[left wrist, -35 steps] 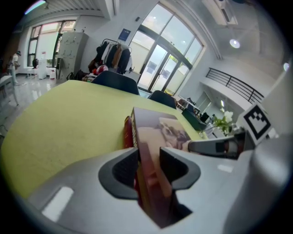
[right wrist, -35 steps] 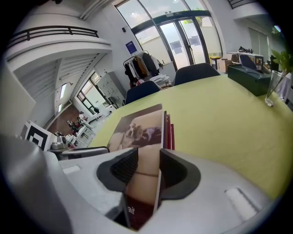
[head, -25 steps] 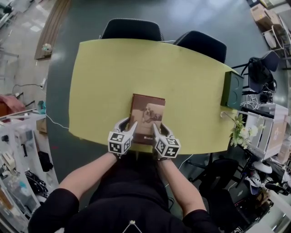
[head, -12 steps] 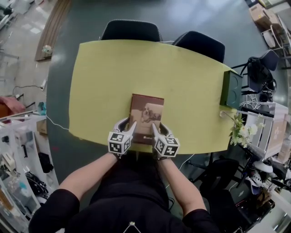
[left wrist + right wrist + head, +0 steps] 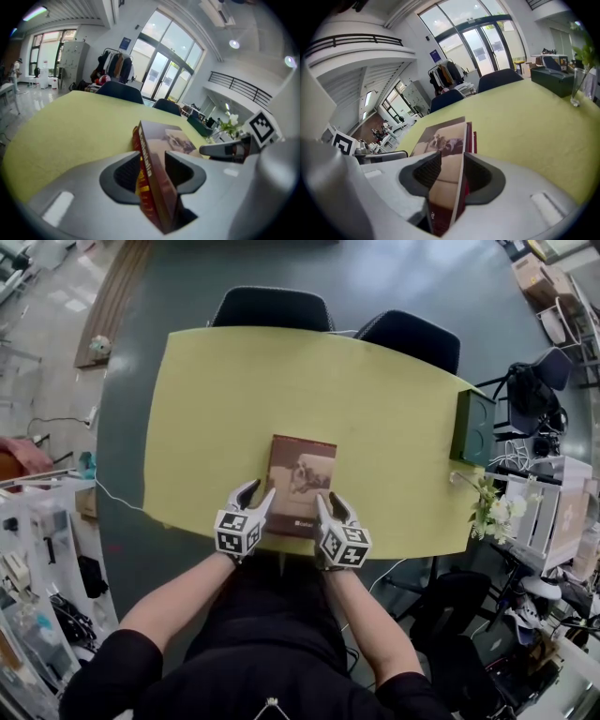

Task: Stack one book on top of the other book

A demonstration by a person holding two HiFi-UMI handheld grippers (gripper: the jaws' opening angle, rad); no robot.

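A brown book with a dog picture (image 5: 302, 474) lies on the yellow table (image 5: 206, 409) near its front edge. It rests on a red book (image 5: 138, 180), whose edge shows under it (image 5: 475, 138). My left gripper (image 5: 256, 493) is at the stack's near left corner. Its jaws have just been opening, and the brown book's spine (image 5: 149, 164) stands between them with a gap beside the left pad. My right gripper (image 5: 330, 502) is at the near right corner, and its pads (image 5: 477, 174) are closed on the brown book's page edge (image 5: 454, 154).
Two dark chairs (image 5: 272, 307) (image 5: 408, 334) stand at the table's far side. A green box (image 5: 473, 426) sits at the right edge. A vase of white flowers (image 5: 492, 507) stands at the near right corner. Clutter fills the floor on both sides.
The left gripper has drawn slightly left and back from the book's corner, with its jaws a little wider. The right gripper and the books have stayed put.
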